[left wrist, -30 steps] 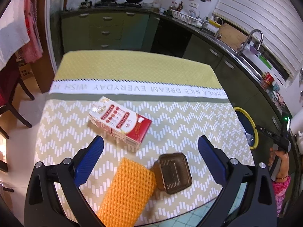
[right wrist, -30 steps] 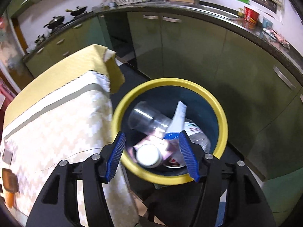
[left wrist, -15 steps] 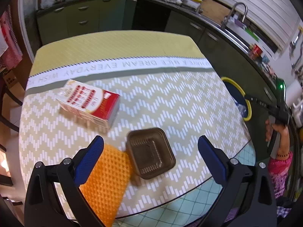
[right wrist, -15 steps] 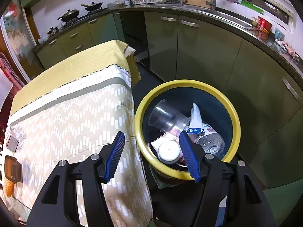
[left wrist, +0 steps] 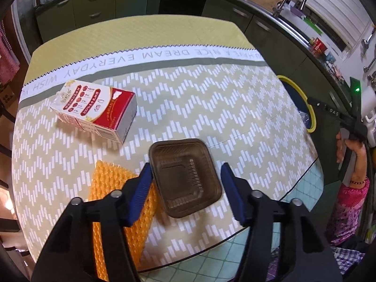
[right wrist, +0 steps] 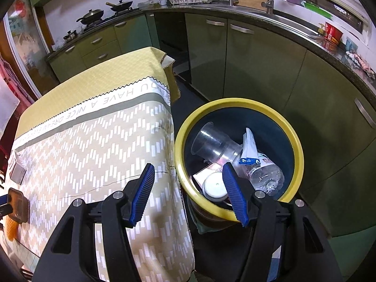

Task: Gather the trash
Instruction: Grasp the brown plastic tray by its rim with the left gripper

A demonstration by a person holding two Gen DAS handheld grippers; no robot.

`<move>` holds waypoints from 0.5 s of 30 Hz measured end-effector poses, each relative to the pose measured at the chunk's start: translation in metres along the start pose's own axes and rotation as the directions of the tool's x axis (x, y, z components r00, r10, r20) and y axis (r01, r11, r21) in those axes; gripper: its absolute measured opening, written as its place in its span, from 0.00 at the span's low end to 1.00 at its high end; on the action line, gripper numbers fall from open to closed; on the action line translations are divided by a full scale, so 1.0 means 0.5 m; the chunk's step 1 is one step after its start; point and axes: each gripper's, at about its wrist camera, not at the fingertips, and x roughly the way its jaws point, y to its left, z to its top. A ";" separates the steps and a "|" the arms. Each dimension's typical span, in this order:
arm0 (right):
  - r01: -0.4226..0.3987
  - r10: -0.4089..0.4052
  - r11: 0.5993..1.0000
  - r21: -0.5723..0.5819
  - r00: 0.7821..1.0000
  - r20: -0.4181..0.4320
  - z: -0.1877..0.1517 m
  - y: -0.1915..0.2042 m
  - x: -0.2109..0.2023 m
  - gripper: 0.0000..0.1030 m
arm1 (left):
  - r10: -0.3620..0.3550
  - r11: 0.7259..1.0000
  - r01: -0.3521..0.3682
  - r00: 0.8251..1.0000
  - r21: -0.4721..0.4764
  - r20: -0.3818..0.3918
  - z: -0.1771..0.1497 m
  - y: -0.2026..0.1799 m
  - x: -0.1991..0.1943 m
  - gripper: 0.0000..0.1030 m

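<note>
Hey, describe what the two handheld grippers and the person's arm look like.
Both the left gripper and right gripper have black angular frames with silver bolts and ribbed blue pads. The person's hand shows a beaded bracelet and a pink patterned sleeve.

left gripper [left wrist: 185,192] fingers just closing, right gripper [right wrist: 188,191] fingers apart

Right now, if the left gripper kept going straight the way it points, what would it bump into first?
Most likely the brown plastic tray. The left gripper has just been closing, with the tray between its jaws but not visibly pinched yet. Under it lies the tablecloth.
</note>
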 end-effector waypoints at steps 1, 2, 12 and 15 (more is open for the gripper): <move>-0.001 0.001 1.000 -0.002 1.000 -0.001 -0.001 0.002 0.000 0.58 | 0.003 1.000 -0.003 1.000 0.001 -0.004 0.001 0.000 0.003 0.50; -0.002 0.002 1.000 -0.005 1.000 -0.002 -0.001 0.003 0.001 0.58 | 0.009 1.000 -0.009 1.000 0.004 -0.008 0.002 0.000 0.008 0.47; -0.011 0.011 1.000 -0.015 1.000 0.005 0.001 0.009 -0.008 0.58 | 0.024 0.999 -0.023 0.999 0.039 -0.039 0.002 -0.006 0.040 0.05; -0.014 0.014 1.000 -0.016 1.000 0.011 0.002 0.009 -0.013 0.58 | 0.016 0.998 -0.014 1.000 0.055 -0.025 0.006 -0.016 0.034 0.05</move>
